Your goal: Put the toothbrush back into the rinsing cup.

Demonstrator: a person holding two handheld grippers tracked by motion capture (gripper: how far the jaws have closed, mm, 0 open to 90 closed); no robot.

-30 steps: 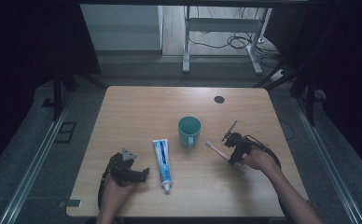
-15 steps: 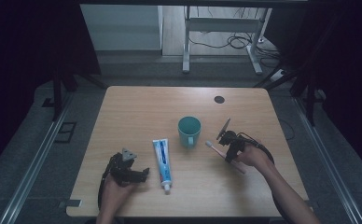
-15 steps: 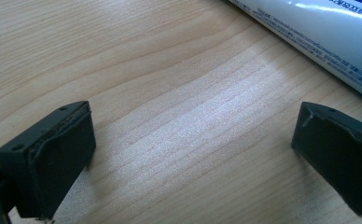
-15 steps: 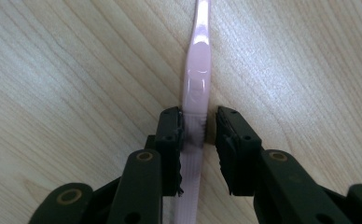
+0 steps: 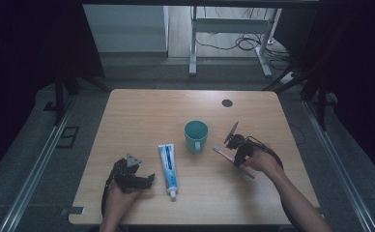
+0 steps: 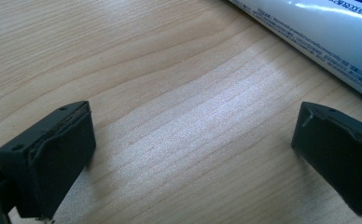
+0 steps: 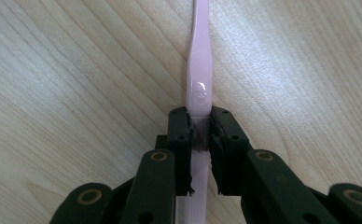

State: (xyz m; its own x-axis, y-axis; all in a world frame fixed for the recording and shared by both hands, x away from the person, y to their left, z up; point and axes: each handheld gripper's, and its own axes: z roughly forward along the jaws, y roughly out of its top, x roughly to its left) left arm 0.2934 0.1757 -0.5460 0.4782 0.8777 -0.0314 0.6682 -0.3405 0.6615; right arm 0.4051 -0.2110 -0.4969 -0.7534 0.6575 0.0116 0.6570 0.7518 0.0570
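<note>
On the wooden table (image 5: 142, 111), the right gripper (image 5: 237, 151) sits over a pink toothbrush (image 5: 223, 151) beside a teal cup (image 5: 196, 135), while the left gripper (image 5: 136, 178) rests near a toothpaste tube (image 5: 168, 164).

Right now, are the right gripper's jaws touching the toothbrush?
Touching. In the right gripper view, the right gripper, whose jaws have just been closing, presses both pads against the pink toothbrush handle, with no gap either side.

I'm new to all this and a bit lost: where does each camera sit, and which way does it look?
High view: above the table, looking down; forearms, both tongs.
Left gripper view: on the left tongs, facing wood beside the toothpaste tube; open jaws.
Right gripper view: on the right tongs, along the pink toothbrush they clamp.
High and right share the toothbrush.
</note>
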